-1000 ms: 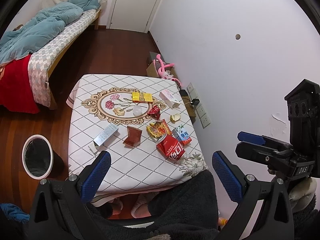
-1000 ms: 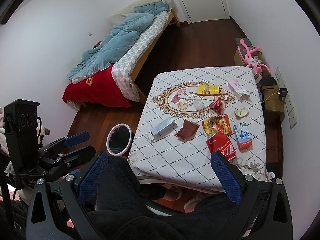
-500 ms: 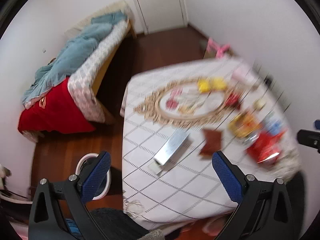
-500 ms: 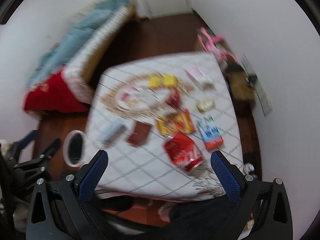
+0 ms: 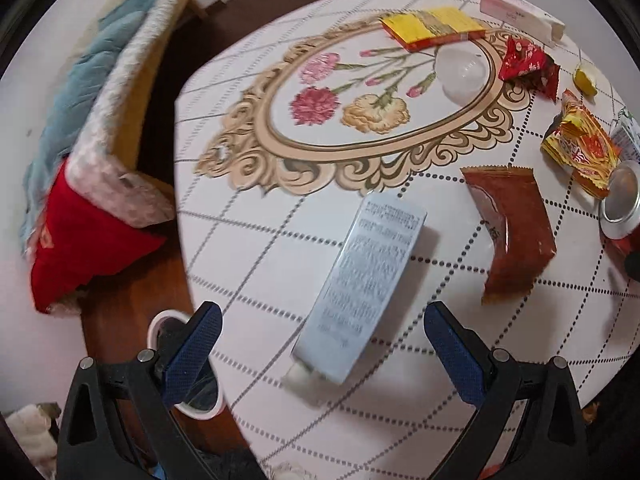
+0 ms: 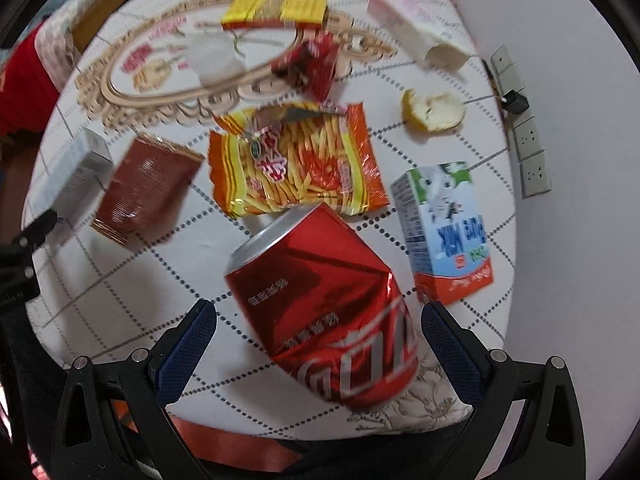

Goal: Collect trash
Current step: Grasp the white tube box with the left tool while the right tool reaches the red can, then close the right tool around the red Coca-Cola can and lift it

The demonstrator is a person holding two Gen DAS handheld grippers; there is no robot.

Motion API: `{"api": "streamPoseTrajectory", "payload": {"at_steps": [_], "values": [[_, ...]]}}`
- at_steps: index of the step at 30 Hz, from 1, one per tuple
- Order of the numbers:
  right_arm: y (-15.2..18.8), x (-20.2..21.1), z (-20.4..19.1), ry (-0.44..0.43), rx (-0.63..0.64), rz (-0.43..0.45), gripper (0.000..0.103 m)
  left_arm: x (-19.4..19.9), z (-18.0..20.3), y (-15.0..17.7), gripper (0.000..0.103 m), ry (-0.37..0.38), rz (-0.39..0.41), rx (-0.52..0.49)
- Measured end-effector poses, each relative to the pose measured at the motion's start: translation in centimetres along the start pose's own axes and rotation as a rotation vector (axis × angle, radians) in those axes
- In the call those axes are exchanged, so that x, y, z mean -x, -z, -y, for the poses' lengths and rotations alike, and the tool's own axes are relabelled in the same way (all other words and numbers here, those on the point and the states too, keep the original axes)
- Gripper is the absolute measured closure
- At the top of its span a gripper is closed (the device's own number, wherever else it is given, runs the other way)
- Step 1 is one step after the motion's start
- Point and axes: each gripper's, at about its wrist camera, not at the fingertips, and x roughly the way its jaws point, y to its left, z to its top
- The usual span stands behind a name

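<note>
Two pairs of tongs are hovering low over a worktop (image 5: 256,240) draped in a white, diamond-patterned cloth with a floral medallion at its centre. The left tongs (image 5: 320,354) are gaping wide and empty over the near left edge, straddling a pale blue carton (image 5: 360,292) that is lying flat there, without touching it. The right tongs (image 6: 318,354) are likewise spread wide and holding nothing, poised around a dented red soda can (image 6: 332,312) that is lying on its side by the near edge. Litter is sitting scattered across the rest of the cloth: a brown wrapper (image 5: 510,232) just beside the pale carton, an orange-and-yellow snack bag (image 6: 296,164) touching the can's top end, a milk carton (image 6: 444,232) lying flat toward the right edge, a scrap of fruit peel (image 6: 434,110) beyond it, a crumpled red wrapper (image 5: 528,66) on the medallion's rim, a yellow packet (image 5: 432,26) and a pink-and-white box (image 5: 520,12) toward the far edge. A white-rimmed bin (image 5: 202,400) is standing on the wooden floor by the near left corner, partly hidden behind the left tongs, and a bed (image 5: 92,120) with blue and red covers is lying beyond.
</note>
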Motion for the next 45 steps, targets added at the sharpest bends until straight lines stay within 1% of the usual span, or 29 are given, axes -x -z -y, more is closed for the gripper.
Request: {"api": "streamPoseTrajectory", "payload": {"at_steps": [2, 3, 4, 5, 6, 7, 10, 11, 12, 14, 16, 18, 19, 21, 23, 24, 25, 26, 29, 30, 32, 33, 37, 41, 43, 45], "values": [[-0.2, -0.8, 0.0, 0.007, -0.006, -0.013, 0.000, -0.5, 0.1, -0.5, 0.000, 0.026, 0.009, -0.019], [-0.3, -1.0, 0.0, 0.014, -0.004, -0.013, 0.000, -0.6, 0.3, -0.7, 0.004, 0.039, 0.018, -0.030], [-0.3, -1.1, 0.0, 0.019, -0.006, -0.013, 0.000, -0.8, 0.5, -0.7, 0.018, 0.046, 0.022, -0.042], [-0.3, -1.2, 0.1, 0.023, -0.011, -0.012, 0.000, -1.0, 0.7, -0.9, 0.028, 0.047, 0.018, -0.047], [-0.3, -1.2, 0.1, 0.024, -0.017, -0.010, 0.000, -1.3, 0.9, -0.9, 0.047, 0.053, 0.000, -0.047], [-0.4, -1.2, 0.1, 0.021, -0.019, -0.009, 0.000, -1.5, 1.0, -0.9, 0.061, 0.072, -0.021, -0.038], [-0.8, -1.2, -0.4, 0.009, -0.016, -0.016, 0.000, -1.4, 1.1, -0.6, 0.062, 0.076, -0.019, -0.008], [-0.9, -1.3, -0.5, 0.008, -0.010, -0.021, 0.000, -1.2, 1.0, -0.4, 0.062, 0.082, -0.021, 0.018], [-1.0, -1.4, -0.4, 0.012, -0.008, -0.025, 0.000, -1.2, 0.8, -0.2, 0.063, 0.087, -0.035, 0.045], [-1.2, -1.6, -0.4, 0.015, -0.005, -0.029, 0.001, -1.5, 0.1, 0.2, 0.064, 0.106, -0.088, 0.126], [-1.4, -2.0, -0.3, 0.014, 0.000, -0.039, 0.006, -1.3, -0.4, 0.9, 0.065, 0.152, -0.128, 0.208], [-1.3, -2.0, -0.1, 0.007, 0.000, -0.041, 0.007, -0.9, -0.6, 1.7, 0.065, 0.226, -0.141, 0.269], [-1.2, -2.0, -0.1, -0.012, -0.006, -0.046, 0.007, -0.7, -0.5, 2.2, 0.065, 0.259, -0.144, 0.293], [-0.9, -2.0, 0.1, -0.066, -0.030, -0.052, 0.007, -0.7, -0.2, 2.6, 0.065, 0.303, -0.145, 0.308], [-0.6, -2.1, 0.3, -0.134, -0.063, -0.068, 0.007, -1.2, 0.4, 2.8, 0.065, 0.334, -0.148, 0.309], [-0.5, -2.1, 0.3, -0.153, -0.071, -0.072, 0.007, -1.5, 0.7, 2.8, 0.065, 0.339, -0.150, 0.300], [-0.5, -2.1, 0.3, -0.178, -0.081, -0.074, 0.007, -1.6, 0.9, 2.7, 0.066, 0.337, -0.146, 0.290], [-0.5, -2.1, 0.2, -0.182, -0.083, -0.077, 0.007, -1.5, 1.1, 2.7, 0.067, 0.328, -0.129, 0.280], [-0.6, -2.4, -0.3, -0.170, -0.067, -0.082, 0.007, -2.3, 1.5, 2.6, 0.067, 0.309, -0.110, 0.259], [-0.7, -2.6, -0.6, -0.167, -0.063, -0.085, 0.007, -2.6, 1.5, 2.6, 0.070, 0.299, -0.103, 0.256], [-0.9, -3.2, -1.1, -0.150, -0.054, -0.079, 0.007, -2.4, 1.6, 2.9, 0.070, 0.276, -0.082, 0.262], [-1.0, -3.3, -1.8, -0.143, -0.052, -0.075, 0.007, -2.0, 1.4, 3.0, 0.070, 0.273, -0.074, 0.266], [0.2, -3.8, -3.0, -0.124, -0.068, -0.031, 0.009, 0.1, 1.6, 4.1, 0.070, 0.211, -0.027, 0.274], [2.0, -3.7, -3.8, -0.141, -0.088, -0.003, 0.010, 2.6, 1.7, 5.9, 0.070, 0.153, 0.027, 0.300], [3.3, -3.2, -3.9, -0.154, -0.102, 0.008, 0.010, 3.9, 1.1, 7.2, 0.070, 0.147, 0.047, 0.326], [4.6, -2.8, -4.2, -0.178, -0.123, 0.028, 0.011, 5.4, 0.2, 7.4, 0.070, 0.155, 0.066, 0.357]]}}
